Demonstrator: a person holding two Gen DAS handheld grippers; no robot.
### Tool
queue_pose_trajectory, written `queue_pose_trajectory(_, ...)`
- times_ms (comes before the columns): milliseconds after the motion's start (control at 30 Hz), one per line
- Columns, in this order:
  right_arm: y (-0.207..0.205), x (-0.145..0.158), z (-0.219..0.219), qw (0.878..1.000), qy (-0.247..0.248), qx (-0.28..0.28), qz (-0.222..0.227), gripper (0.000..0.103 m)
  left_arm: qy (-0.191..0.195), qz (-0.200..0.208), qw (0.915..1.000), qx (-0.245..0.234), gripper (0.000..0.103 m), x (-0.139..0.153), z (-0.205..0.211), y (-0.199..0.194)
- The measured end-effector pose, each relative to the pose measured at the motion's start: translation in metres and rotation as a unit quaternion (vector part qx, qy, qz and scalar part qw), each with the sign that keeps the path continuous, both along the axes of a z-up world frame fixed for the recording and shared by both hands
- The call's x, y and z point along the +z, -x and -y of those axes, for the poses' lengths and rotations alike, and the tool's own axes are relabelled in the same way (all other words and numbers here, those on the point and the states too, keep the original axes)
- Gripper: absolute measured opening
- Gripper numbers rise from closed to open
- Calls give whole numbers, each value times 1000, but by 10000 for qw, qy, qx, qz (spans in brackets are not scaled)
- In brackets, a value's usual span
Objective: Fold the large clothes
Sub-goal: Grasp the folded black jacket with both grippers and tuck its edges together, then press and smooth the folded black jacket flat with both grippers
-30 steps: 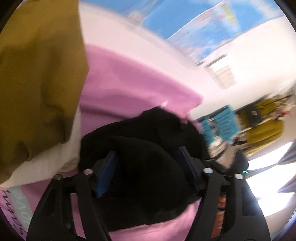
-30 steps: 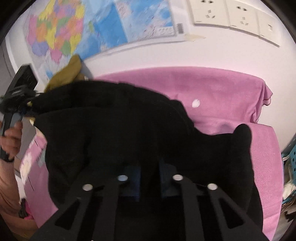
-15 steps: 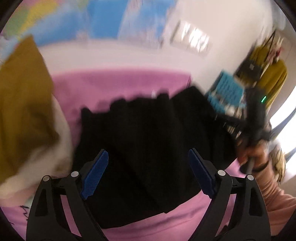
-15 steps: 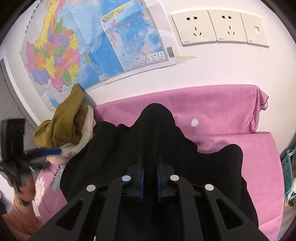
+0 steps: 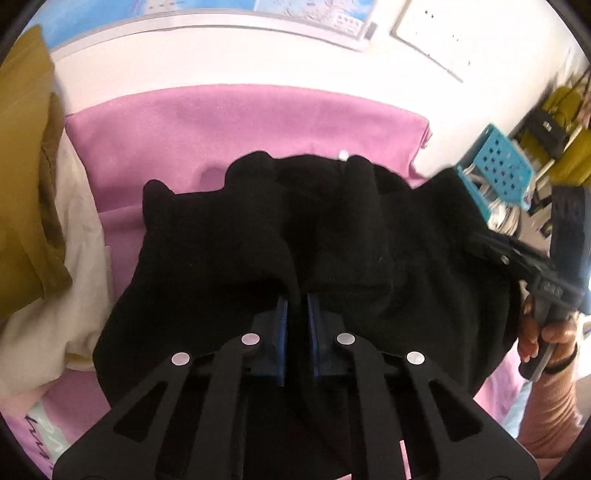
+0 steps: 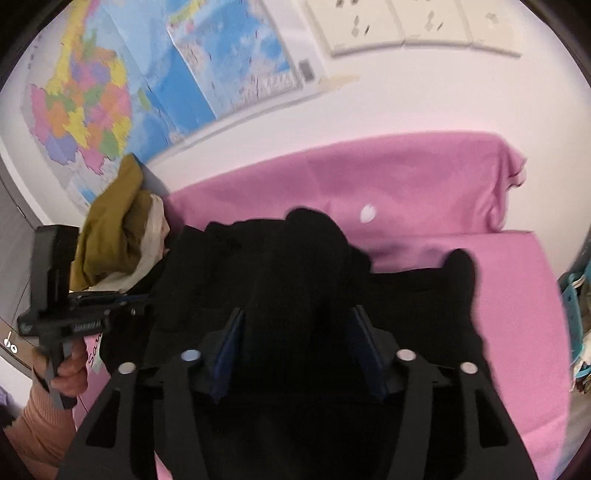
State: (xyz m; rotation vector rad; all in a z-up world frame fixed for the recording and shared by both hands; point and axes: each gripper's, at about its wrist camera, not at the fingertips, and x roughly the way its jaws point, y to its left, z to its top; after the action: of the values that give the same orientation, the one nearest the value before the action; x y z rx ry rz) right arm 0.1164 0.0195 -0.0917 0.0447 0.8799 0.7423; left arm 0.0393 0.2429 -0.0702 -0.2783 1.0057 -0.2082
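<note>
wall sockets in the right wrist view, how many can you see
3, side by side along the top right of the wall: left plate, middle plate, right plate. More may lie beyond the frame.

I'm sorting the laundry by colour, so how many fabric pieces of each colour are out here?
Black: 1, garment
Pink: 1, cover
Mustard: 1, cloth
Cream: 1, cloth
Total: 4

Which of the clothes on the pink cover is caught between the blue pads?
The black garment, spread mid-cover; the left hand-held gripper pinches a fold. The mustard one and cream one lie piled aside.
</note>
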Motion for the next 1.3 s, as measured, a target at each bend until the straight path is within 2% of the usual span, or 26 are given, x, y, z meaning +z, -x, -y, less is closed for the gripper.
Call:
queue_pose_trajectory(133, 13, 3, 22, 9991, 346, -90, 223, 67, 84, 96, 9999, 8, 10, 6, -5, 5)
queue_pose_trajectory(300, 20, -17, 20, 9943, 1007, 172, 297, 67, 130, 155, 9998, 93, 7, 8, -7, 2)
queue_pose_trajectory(367, 19, -18, 25, 9960, 859, 118, 210, 67, 96, 143, 9998, 104, 7, 8, -5, 0)
queue_pose_trajectory(433, 22, -9, 37, 9985, 495, 11, 243, 67, 34, 142, 9998, 104, 8, 7, -3, 2)
queue_pose_trajectory(500, 24, 0, 49, 9989, 295, -39, 362, 67, 80, 87, 9999, 91, 30, 8, -4, 3)
queue_pose_trajectory(533, 25, 0, 49, 9986, 357, -59, 381, 67, 63, 90, 9999, 88, 49, 8, -4, 3)
queue_pose_trajectory(567, 24, -2, 49, 9981, 487, -63, 364, 67, -67, 157, 9998, 97, 59, 10, -3, 3)
queue_pose_trajectory(700, 21, -21, 32, 9914, 1227, 21, 460, 67, -222, 208, 9995, -126, 59, 10, 11, 0)
queue_pose_trajectory(733, 21, -26, 30, 9906, 1285, 56, 460, 67, -288, 213, 9993, -132, 59, 9, 14, -1)
queue_pose_trajectory(767, 20, -28, 28, 9900, 1327, 72, 468, 61, -367, 209, 9990, -161, 58, 9, 18, -3)
queue_pose_trajectory(800, 20, -31, 24, 9879, 1452, 79, 536, 39, -388, 201, 9989, -178, 55, 8, 20, -5)
queue_pose_trajectory(867, 18, -33, 26, 9867, 1537, 10, 537, 5, -411, 131, 9989, -177, 24, 6, 22, -10)
queue_pose_trajectory(933, 16, -29, 34, 9881, 1438, -100, 543, 4, -412, 83, 9990, -142, 10, 5, 20, -12)
queue_pose_trajectory(1033, 18, -13, 54, 9899, 1182, -360, 697, 3, -321, 256, 9992, -35, 2, 13, 12, -10)
queue_pose_trajectory(1100, 17, -3, 73, 9918, 910, -578, 688, 3, -223, 411, 9988, 151, 2, 20, 1, -9)
queue_pose_trajectory(1167, 10, -4, 93, 9926, 706, -855, 505, 3, 8, 365, 9990, 270, 3, 19, -12, -12)
queue_pose_trajectory(1300, 2, -22, 104, 9949, 476, -889, 24, 7, -126, 264, 9994, 162, 9, 11, -7, -10)
